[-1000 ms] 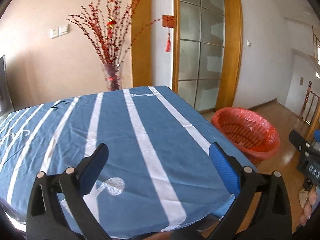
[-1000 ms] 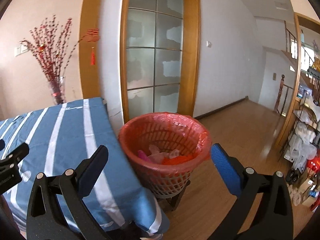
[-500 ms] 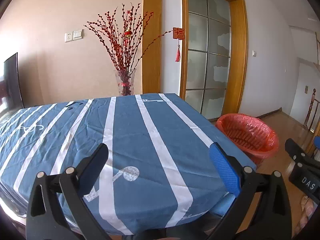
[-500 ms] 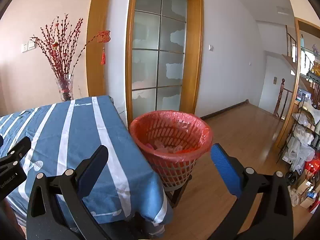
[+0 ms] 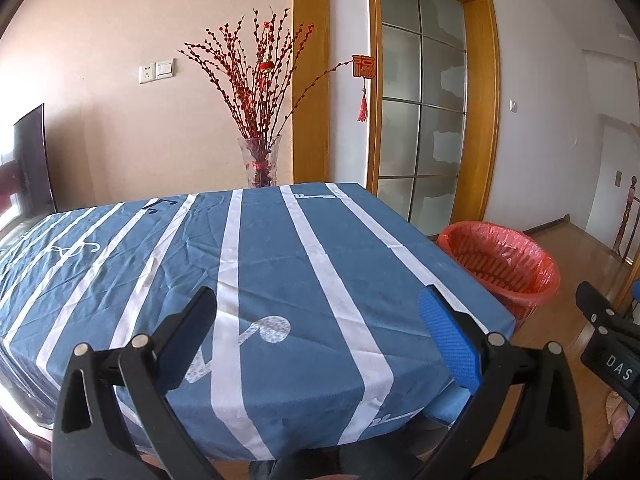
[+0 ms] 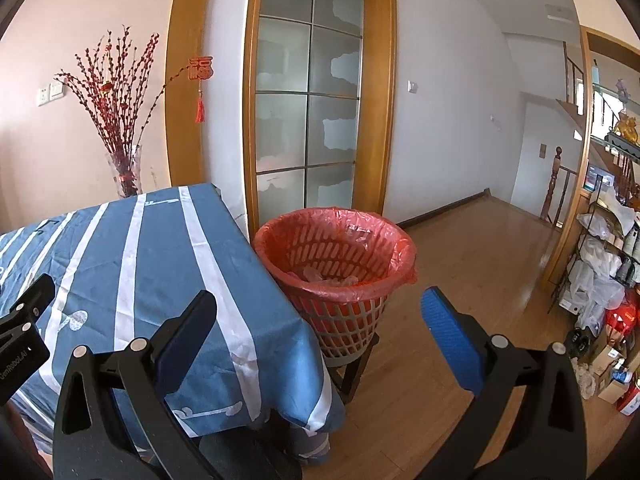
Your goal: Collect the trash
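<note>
On the far left of the left wrist view a dark screen [image 5: 30, 160] leans by the wall, with two wall plates [image 5: 157, 71] above the table [image 5: 280, 248]. The table wears a blue cloth with white stripes and white music-note prints; nothing lies on it. One glass vase of red branches [image 5: 260, 160] stands behind its far edge, and one red hanging charm [image 5: 363, 67] bearing a Chinese character dangles from a branch. The left gripper [image 5: 318, 332] hovers over the table's near edge, its jaws spread wide and empty (one pad black, the other blue).

Past the table's right edge stands one trash basket [image 6: 334, 276], red plastic with a red liner, raised on a small wooden stool and just beside the cloth's hanging corner. Crumpled pale and pink trash lies at its bottom. The right gripper [image 6: 320, 332] is held in front of the basket, jaws likewise wide apart and holding nothing. In the left wrist view its body shows at the right edge with the letters "DAS" readable; in the right wrist view the left tool's body carries partly legible print, roughly "GenRobot.AI".

Right of the basket the wooden floor [image 6: 480, 248] lies open toward a frosted glass door [image 6: 308, 120] and a stair rail. A cluttered wire shelf [image 6: 600, 264] of bags and boxes fills the far right.
</note>
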`<state>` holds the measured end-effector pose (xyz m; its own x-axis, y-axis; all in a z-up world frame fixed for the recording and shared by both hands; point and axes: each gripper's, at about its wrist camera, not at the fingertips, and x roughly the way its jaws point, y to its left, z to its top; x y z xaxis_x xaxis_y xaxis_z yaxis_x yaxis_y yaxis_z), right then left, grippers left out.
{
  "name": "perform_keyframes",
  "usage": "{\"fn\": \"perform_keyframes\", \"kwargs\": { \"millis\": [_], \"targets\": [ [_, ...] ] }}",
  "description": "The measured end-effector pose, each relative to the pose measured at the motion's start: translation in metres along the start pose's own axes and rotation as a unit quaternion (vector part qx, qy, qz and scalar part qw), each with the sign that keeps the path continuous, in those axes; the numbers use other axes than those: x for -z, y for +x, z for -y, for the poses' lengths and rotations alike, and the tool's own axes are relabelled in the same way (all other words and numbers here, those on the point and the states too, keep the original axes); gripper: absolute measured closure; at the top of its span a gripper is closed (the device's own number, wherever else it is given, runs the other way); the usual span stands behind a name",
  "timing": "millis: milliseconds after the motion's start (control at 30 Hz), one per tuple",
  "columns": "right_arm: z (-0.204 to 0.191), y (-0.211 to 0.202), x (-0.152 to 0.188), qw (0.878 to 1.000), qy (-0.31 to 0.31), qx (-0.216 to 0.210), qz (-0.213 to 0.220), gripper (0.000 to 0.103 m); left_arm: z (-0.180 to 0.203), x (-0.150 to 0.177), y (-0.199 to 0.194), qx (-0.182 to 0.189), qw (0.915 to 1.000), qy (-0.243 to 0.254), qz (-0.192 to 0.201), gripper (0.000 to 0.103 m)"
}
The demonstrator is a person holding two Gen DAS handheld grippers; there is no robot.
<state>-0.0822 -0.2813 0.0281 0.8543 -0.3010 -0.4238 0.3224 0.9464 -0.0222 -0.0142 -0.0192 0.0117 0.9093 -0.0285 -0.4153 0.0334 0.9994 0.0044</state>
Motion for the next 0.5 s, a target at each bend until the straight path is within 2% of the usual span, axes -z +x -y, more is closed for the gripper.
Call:
{"fn": "perform_keyframes", "kwargs": {
  "millis": [200, 500],
  "targets": [
    [0.0004, 0.0022, 0.0057, 1.000, 0.003, -0.006, -0.020, 0.002, -0.0004, 0.0037, -0.0001, -0.003, 1.0000, -0.003, -0.007, 0.004],
    [-0.0017, -0.0041, 0.0094, 1.000, -0.002, -0.011, -0.019, 0.002, -0.0041, 0.0076, -0.0012, -0.003, 0.9999, -0.009, -0.011, 0.004]
  ]
}}
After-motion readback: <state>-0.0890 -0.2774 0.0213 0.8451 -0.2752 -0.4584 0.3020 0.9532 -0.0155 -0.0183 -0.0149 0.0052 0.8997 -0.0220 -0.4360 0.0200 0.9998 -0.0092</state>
